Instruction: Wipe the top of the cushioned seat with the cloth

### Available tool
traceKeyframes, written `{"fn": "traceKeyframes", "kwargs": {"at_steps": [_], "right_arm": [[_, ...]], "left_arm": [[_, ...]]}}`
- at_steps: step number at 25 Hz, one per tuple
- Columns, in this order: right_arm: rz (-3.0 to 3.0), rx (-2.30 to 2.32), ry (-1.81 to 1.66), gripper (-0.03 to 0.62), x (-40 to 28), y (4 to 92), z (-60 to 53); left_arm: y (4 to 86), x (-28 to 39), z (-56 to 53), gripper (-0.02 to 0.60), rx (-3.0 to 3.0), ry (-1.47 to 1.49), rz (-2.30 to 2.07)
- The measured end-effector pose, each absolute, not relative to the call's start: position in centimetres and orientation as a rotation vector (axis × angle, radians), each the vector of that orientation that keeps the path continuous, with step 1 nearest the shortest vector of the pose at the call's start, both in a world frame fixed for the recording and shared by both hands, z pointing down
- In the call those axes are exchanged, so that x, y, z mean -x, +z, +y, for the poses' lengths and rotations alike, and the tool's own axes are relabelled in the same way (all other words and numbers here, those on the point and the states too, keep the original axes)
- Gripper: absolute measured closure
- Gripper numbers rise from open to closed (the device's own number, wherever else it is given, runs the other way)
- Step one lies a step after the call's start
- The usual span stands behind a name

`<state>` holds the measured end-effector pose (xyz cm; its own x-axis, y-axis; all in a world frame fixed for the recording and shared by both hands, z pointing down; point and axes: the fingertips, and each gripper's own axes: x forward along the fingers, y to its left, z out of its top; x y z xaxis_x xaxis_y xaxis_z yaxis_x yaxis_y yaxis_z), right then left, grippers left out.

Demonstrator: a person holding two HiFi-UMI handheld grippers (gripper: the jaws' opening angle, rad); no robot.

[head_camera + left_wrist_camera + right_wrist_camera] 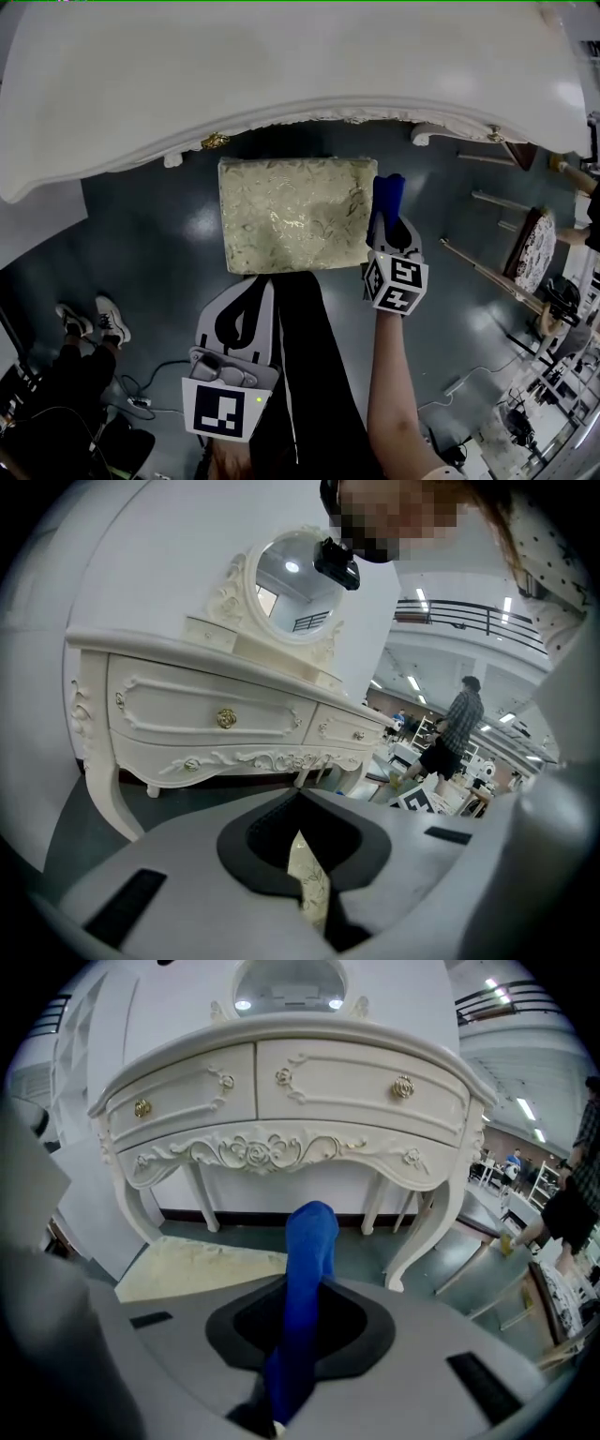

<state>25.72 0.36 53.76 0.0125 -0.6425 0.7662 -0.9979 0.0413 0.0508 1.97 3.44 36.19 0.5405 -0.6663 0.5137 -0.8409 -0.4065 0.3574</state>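
Note:
The cushioned seat has a cream and gold floral top and stands on the dark floor in front of a white dressing table. My right gripper hovers at the seat's right edge, shut on a blue cloth that sticks out forward beyond its tips. In the right gripper view the blue cloth rises out of the right gripper, with the seat low to the left. My left gripper is just short of the seat's near edge, shut and holding nothing. Through the left gripper a sliver of the seat shows.
The white dressing table overhangs the seat's far side, with carved legs and a round mirror. A chair and wooden rails stand at the right. Shoes and cables lie at the left. A person stands far off.

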Motion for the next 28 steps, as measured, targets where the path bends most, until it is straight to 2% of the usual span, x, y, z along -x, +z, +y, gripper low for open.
{"fn": "traceKeyframes", "kwargs": {"at_steps": [13, 28], "right_arm": [[-1.632, -1.58, 0.814, 0.527, -26.3, 59.9, 1.7], [-1.608, -1.593, 0.81, 0.528, -26.4, 60.4, 1.9]], "left_arm": [[37.3, -3.3, 3.7, 0.583, -2.172, 0.432, -1.214], [37.1, -2.4, 3.9, 0.583, -2.161, 0.419, -1.236]]}}
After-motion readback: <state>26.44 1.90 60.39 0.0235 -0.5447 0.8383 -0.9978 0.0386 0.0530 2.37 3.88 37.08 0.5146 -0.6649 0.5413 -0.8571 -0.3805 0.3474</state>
